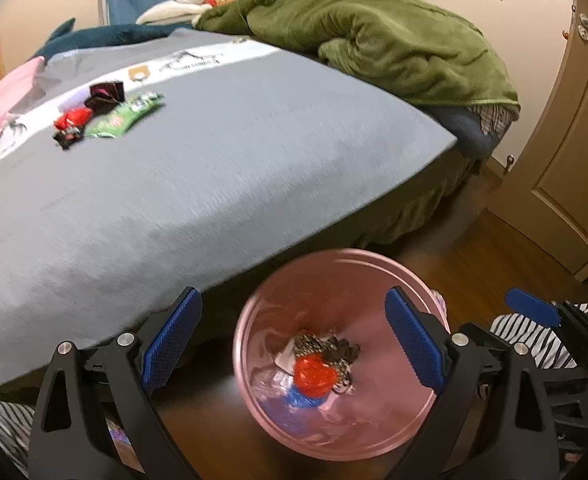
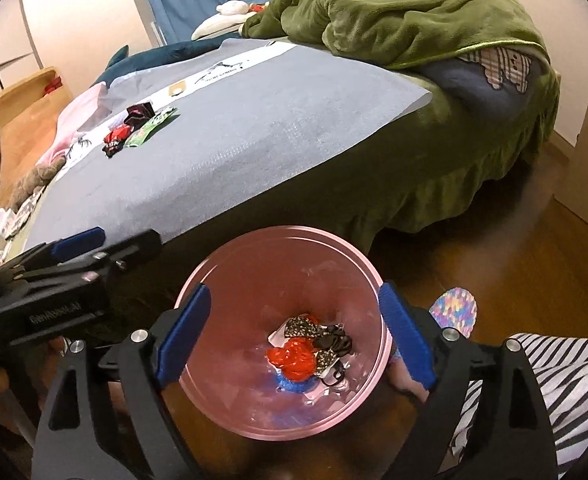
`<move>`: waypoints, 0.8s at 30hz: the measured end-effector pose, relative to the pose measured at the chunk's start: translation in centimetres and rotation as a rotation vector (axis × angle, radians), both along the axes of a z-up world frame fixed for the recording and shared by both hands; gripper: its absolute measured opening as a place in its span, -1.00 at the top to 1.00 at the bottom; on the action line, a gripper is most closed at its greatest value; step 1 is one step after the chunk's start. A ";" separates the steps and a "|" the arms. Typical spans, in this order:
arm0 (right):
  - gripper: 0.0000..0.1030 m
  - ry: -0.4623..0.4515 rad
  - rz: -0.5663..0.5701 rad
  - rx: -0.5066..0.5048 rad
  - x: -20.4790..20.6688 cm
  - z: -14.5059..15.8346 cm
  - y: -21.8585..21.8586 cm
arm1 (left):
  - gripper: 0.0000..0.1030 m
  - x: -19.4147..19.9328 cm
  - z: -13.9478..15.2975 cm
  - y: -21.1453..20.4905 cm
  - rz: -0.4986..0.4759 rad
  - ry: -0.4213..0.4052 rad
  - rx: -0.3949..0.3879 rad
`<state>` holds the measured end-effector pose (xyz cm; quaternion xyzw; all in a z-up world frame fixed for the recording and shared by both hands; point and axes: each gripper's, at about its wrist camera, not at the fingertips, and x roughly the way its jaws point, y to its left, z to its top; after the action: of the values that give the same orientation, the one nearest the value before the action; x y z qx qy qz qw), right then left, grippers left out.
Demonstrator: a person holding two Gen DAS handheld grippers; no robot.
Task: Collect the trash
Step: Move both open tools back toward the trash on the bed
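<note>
Okay, both claws spread wide, nothing between the pads. Left gripper [image 1: 294,340] hangs over the pink trash bin [image 1: 254,312], pointing down at a slant; its blue pads [image 1: 172,336] flank the bin opening. Right gripper [image 2: 294,336] same pose, over the same pink trash bin [image 2: 222,268], just beside the left one.

Down inside the bin, below both claws: red crumpled wrapper [image 2: 294,362] on top, patterned dark wrappers [image 2: 326,340] touching it, a blue scrap [image 2: 290,386] and clear plastic beneath. Bin stands on wood floor [image 1: 474,248], close against the bed edge.

Beyond the claws, up and left on the grey bedsheet [image 1: 222,168], well apart from the bin: leftover trash cluster, namely a green snack packet [image 1: 128,116], a red wrapper [image 1: 72,118], a small black wrapper [image 1: 68,136], and a dark box-like packet [image 1: 106,96], all touching or just beside each other. Further back, a green blanket [image 1: 374,36] heaped on the bed. Striped sleeve [image 2: 554,376] and a colourful slipper [image 2: 456,308] right of the right claw.
</note>
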<state>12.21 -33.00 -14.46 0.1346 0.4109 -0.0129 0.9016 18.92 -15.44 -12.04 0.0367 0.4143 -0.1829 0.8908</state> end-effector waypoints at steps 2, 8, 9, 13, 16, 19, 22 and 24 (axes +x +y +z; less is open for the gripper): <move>-0.70 -0.022 -0.009 0.011 -0.2 0.7 -0.1 | -0.75 0.1 1.3 1.1 0.025 -0.039 -0.004; -0.86 -0.126 -0.009 0.046 -1.2 4.1 0.7 | -0.75 0.7 4.8 5.4 0.121 -0.098 -0.057; -0.87 -0.141 0.000 0.050 -1.2 4.7 1.0 | -0.75 0.7 5.6 6.3 0.139 -0.111 -0.064; -0.90 -0.190 0.069 0.033 -0.6 7.1 3.3 | -0.77 0.4 7.9 9.7 0.206 -0.174 -0.069; -0.90 -0.218 0.112 0.019 0.0 8.4 5.0 | -0.82 0.2 9.4 12.0 0.262 -0.225 -0.060; -0.90 -0.231 0.145 0.025 0.8 9.1 6.2 | -0.82 0.2 10.4 14.1 0.313 -0.256 -0.040; -0.90 -0.249 0.181 0.027 1.7 9.8 7.8 | -0.82 0.2 11.1 16.1 0.364 -0.285 -0.027; -0.90 -0.258 0.203 0.024 2.3 10.1 8.7 | -0.83 0.4 11.4 17.4 0.395 -0.302 -0.016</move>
<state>14.49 -24.26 -4.34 0.1036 0.3034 0.1005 0.9419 19.29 1.92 -0.65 -0.0253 0.2739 -0.0010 0.9614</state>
